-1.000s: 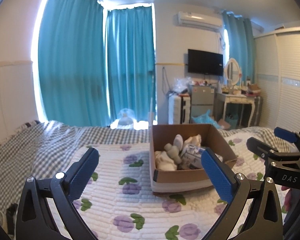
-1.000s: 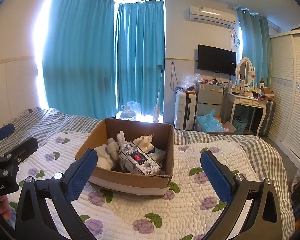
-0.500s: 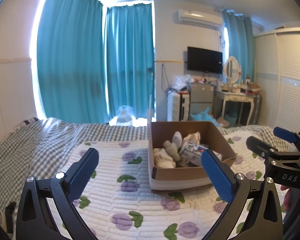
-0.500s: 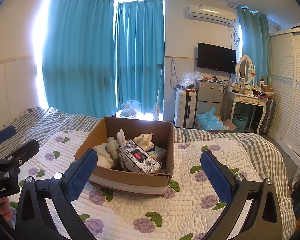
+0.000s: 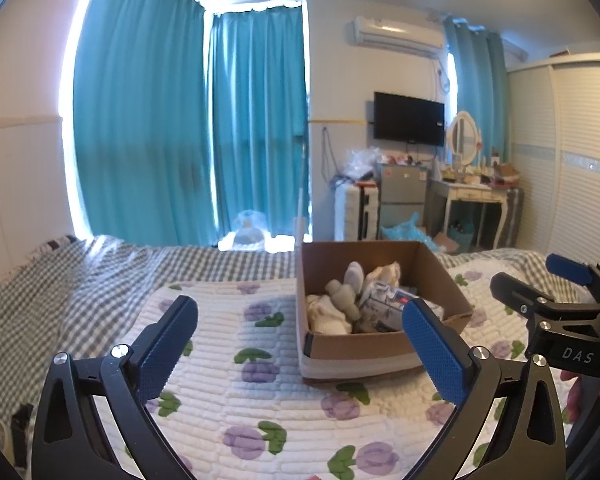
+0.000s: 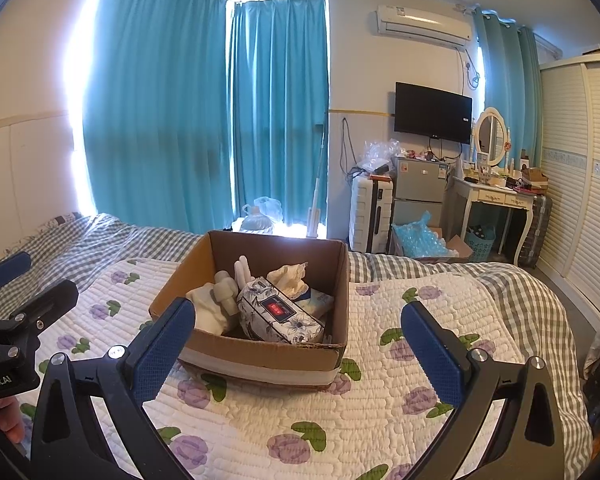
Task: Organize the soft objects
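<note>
The bed [image 6: 440, 360] filled most of the room's near side, spread with a white quilt [image 5: 260, 392] printed with purple flowers over a grey checked sheet [image 5: 80, 272]. Teal curtains [image 6: 180, 120] hung behind it, with a wardrobe [image 6: 580, 160] on the right wall. Against the far wall stood a television [image 6: 432, 114], an air conditioner [image 6: 422, 26] above it, a small fridge [image 6: 418, 188], a white suitcase [image 6: 370, 216] and a white table [image 6: 496, 200] carrying a round mirror [image 6: 490, 130] and clutter.

On the quilt sat an open cardboard box [image 6: 268, 354], nothing standing between it and either gripper. Inside lay the soft things: a cream cloth [image 6: 206, 308] at the left, a grey plush toy [image 6: 226, 290] leaning beside it, a floral tissue pack [image 6: 280, 318] in the middle, and crumpled cream fabric [image 6: 290, 276] toward the back.

The left gripper [image 5: 300, 344] hovered above the quilt, left of the box, its blue fingers [image 5: 168, 344] spread wide and holding nothing. The right gripper [image 6: 298, 344] hung in front of the box, its fingers [image 6: 432, 358] equally wide apart and empty, the box's near wall showing between them. Each gripper showed at the edge of the other's view, well apart, with a bit of the holding hand [image 6: 8, 420] below.
</note>
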